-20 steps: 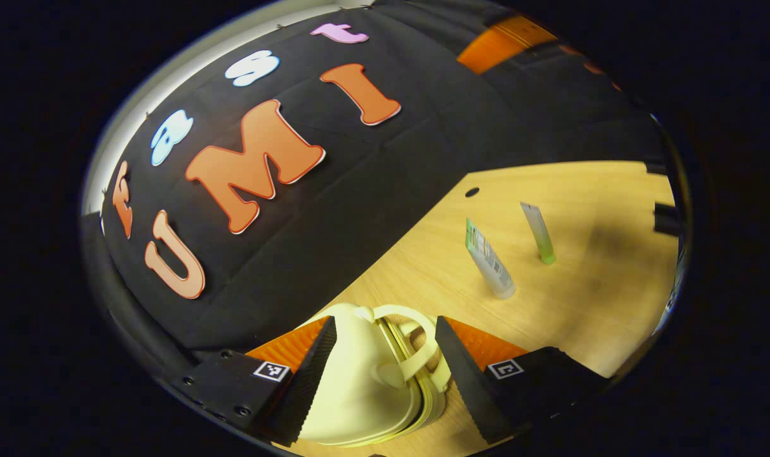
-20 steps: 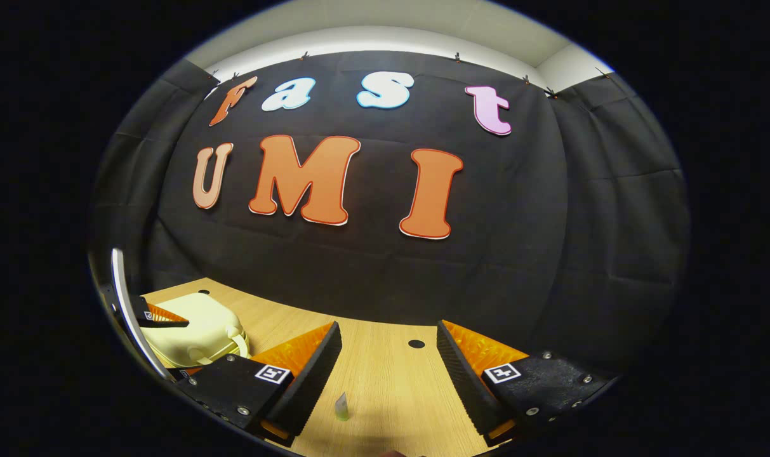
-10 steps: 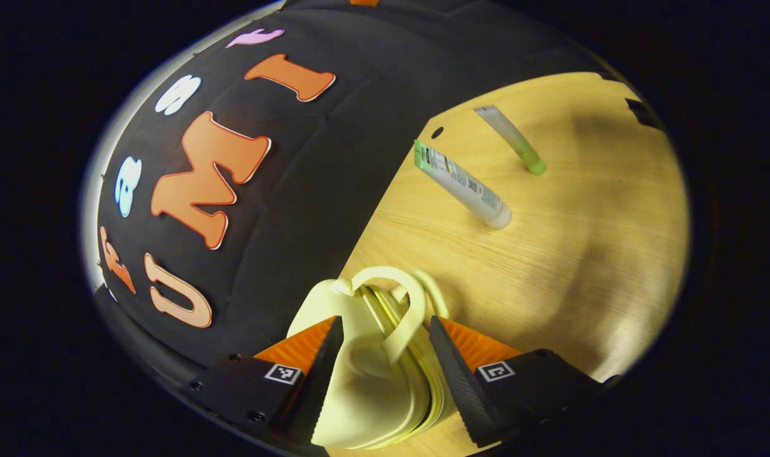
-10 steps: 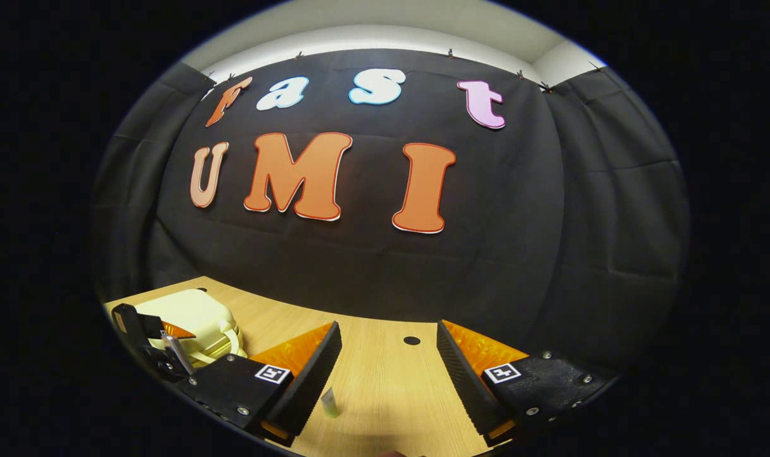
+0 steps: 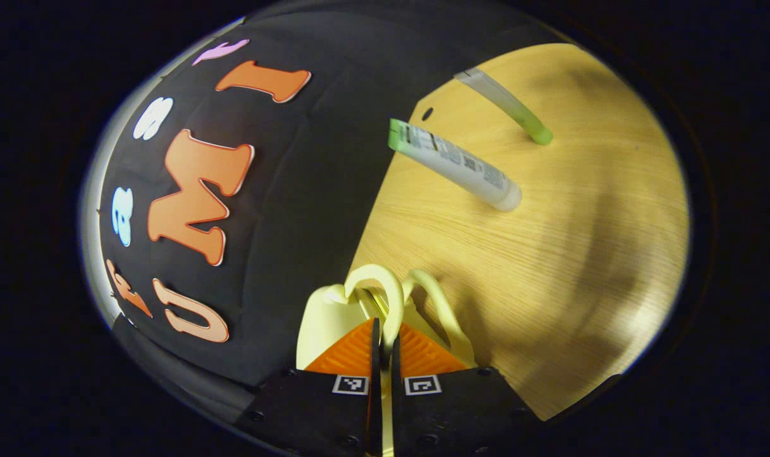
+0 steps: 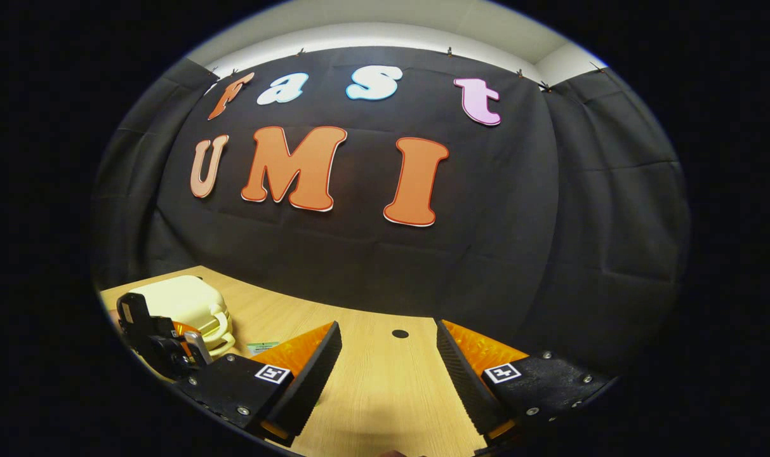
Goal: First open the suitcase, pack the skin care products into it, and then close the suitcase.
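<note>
- In the left gripper view, the pale yellow suitcase (image 5: 324, 314) sits at about 6 o'clock, right at the near end of the wooden table (image 5: 550, 266), backed up against the black cloth wall.
- The left gripper (image 5: 382, 343) is squeezed tight on one of the suitcase handles (image 5: 385, 295); both fingers press on the loop from either side with pretty much no gap between them. The second handle (image 5: 438, 304) arcs out free just past it, toward 5 o'clock.
- Moving over to 1 o'clock, there's a white tube with a green end (image 5: 454, 166) standing on its cap on the bare wood, well apart from the suitcase.
- Farther on, around 1 to 2 o'clock, a slimmer clear tube with a green cap (image 5: 505, 105) stands cap-down too, near the first tube but not touching it.
- Over in the right gripper view, the suitcase (image 6: 181, 303) shows at 8 o'clock on the table (image 6: 372, 381), with the left gripper (image 6: 191, 343) right up against its near edge.
- A bit of a green-tipped tube (image 6: 262, 347) peeks out just beside the suitcase, mostly hidden behind the near finger.
- The right gripper (image 6: 388, 374) hangs over bare wood at 6 o'clock, fingers spread wide with nothing between them.
</note>
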A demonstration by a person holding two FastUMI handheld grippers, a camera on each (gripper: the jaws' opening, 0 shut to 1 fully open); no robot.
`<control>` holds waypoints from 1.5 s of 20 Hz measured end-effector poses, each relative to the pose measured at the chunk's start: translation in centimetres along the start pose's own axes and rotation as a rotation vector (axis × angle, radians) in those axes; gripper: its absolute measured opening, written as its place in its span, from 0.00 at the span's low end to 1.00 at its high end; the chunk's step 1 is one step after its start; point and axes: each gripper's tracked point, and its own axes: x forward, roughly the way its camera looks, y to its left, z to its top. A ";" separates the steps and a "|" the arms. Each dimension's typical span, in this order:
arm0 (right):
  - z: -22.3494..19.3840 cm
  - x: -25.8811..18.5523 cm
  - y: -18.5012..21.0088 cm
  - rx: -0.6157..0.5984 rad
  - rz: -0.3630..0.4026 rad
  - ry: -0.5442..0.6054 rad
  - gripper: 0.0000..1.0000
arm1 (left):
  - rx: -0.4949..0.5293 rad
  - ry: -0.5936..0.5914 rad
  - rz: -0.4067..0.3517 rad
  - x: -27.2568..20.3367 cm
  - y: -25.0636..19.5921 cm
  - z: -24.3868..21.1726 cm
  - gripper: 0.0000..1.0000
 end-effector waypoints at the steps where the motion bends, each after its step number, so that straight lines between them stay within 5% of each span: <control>1: -0.1 -0.1 -0.1 0.006 -0.001 0.001 0.95 | -0.059 -0.012 -0.005 -0.6 0.5 0.2 0.06; 12: -0.1 1.2 4.8 -0.011 0.091 0.021 0.95 | -0.525 -0.078 0.123 -5.5 14.1 -1.1 0.06; 21: 2.7 2.8 12.9 -0.007 0.155 0.011 0.95 | -0.890 -0.142 0.182 -7.3 25.2 -9.8 0.06; 30: 4.1 2.7 19.9 -0.035 0.159 0.030 0.95 | -1.000 -0.115 0.242 -5.1 31.4 -22.5 0.06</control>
